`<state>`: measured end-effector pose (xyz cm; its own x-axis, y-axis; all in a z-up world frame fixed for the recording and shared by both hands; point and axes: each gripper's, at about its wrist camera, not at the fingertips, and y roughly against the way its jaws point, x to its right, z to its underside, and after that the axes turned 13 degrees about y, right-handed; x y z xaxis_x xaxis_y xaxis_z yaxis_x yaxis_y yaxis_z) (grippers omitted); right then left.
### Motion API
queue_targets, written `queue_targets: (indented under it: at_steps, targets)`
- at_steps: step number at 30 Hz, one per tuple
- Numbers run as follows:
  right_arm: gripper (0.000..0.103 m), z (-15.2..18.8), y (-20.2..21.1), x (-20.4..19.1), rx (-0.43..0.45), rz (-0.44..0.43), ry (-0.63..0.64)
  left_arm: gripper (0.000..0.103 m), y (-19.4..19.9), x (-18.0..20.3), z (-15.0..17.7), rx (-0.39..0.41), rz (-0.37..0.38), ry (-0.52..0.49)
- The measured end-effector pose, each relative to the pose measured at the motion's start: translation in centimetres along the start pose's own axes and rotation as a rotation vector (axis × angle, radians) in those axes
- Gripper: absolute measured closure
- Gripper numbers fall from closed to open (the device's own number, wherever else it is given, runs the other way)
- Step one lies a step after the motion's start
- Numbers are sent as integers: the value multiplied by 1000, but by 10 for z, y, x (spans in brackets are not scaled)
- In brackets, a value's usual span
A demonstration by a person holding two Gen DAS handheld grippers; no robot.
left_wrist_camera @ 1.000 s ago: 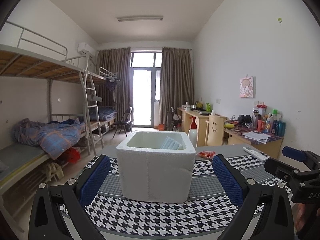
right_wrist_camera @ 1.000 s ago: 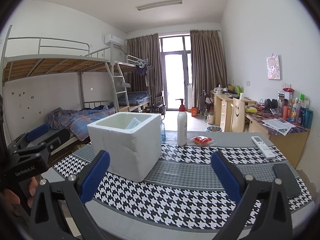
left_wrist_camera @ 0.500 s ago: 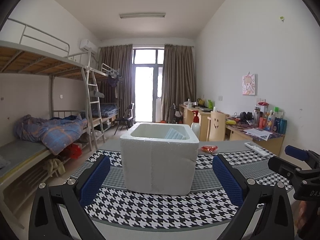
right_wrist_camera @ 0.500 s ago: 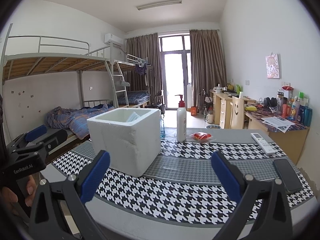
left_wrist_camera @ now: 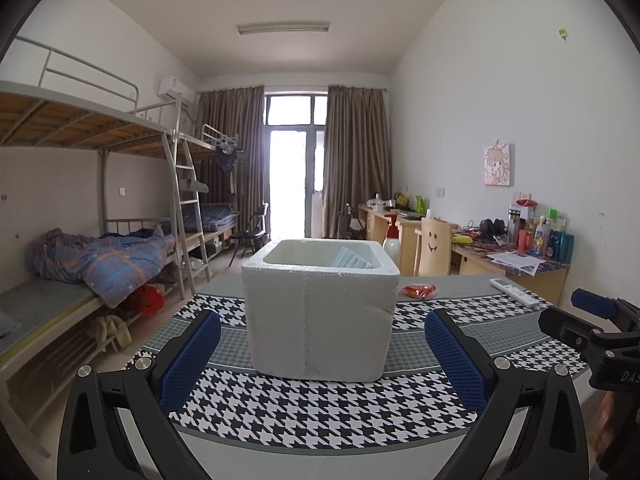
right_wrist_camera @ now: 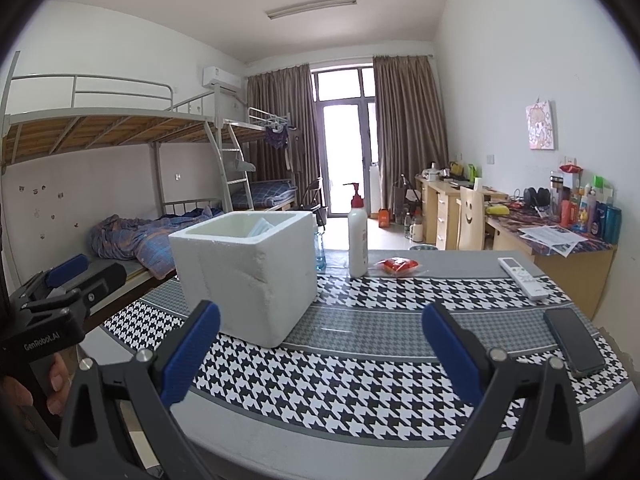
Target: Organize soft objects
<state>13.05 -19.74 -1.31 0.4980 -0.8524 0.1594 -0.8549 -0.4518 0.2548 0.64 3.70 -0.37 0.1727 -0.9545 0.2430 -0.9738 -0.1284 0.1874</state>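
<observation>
A white foam box [left_wrist_camera: 320, 312] [right_wrist_camera: 248, 276] stands on the houndstooth tablecloth, with pale blue folded items [left_wrist_camera: 352, 259] leaning inside against its right wall. My left gripper [left_wrist_camera: 320, 356] is open, held back from the box near the table's front edge, empty. My right gripper [right_wrist_camera: 320, 348] is open too, to the right of the box, nothing between its fingers. Each gripper shows at the edge of the other's view, held by a hand. A small red packet [right_wrist_camera: 398, 265] [left_wrist_camera: 418, 290] lies beyond the box.
A white pump bottle [right_wrist_camera: 357, 240] stands behind the box. A white remote [right_wrist_camera: 522, 278] and a dark phone [right_wrist_camera: 572, 340] lie at the table's right. Bunk beds [left_wrist_camera: 100, 240] line the left wall and cluttered desks [right_wrist_camera: 540, 236] the right.
Both views have tilted up and drawn back slightly, so the box sits lower and a little smaller. Both grippers remain open and empty.
</observation>
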Motion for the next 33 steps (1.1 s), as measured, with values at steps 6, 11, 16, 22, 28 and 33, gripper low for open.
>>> queue_targets:
  at_steps: [6, 11, 16, 22, 28, 33]
  targets:
    - [1, 3, 4, -2, 4, -1, -2, 1, 4, -1, 1, 4, 0, 0]
    - [1, 1, 5, -6, 4, -2, 7, 1, 7, 0, 4, 1, 4, -2]
    - [1, 0, 11, -11, 17, -4, 18, 1, 13, 0, 4, 8, 1, -1]
    - [1, 3, 17, -15, 16, 2, 21, 1, 22, 0, 6, 17, -1, -1]
    - [1, 4, 23, -18, 27, 4, 28, 1, 27, 1, 6, 23, 3, -8]
    - [1, 6, 23, -16, 25, 10, 22, 1, 26, 0, 5, 21, 4, -6]
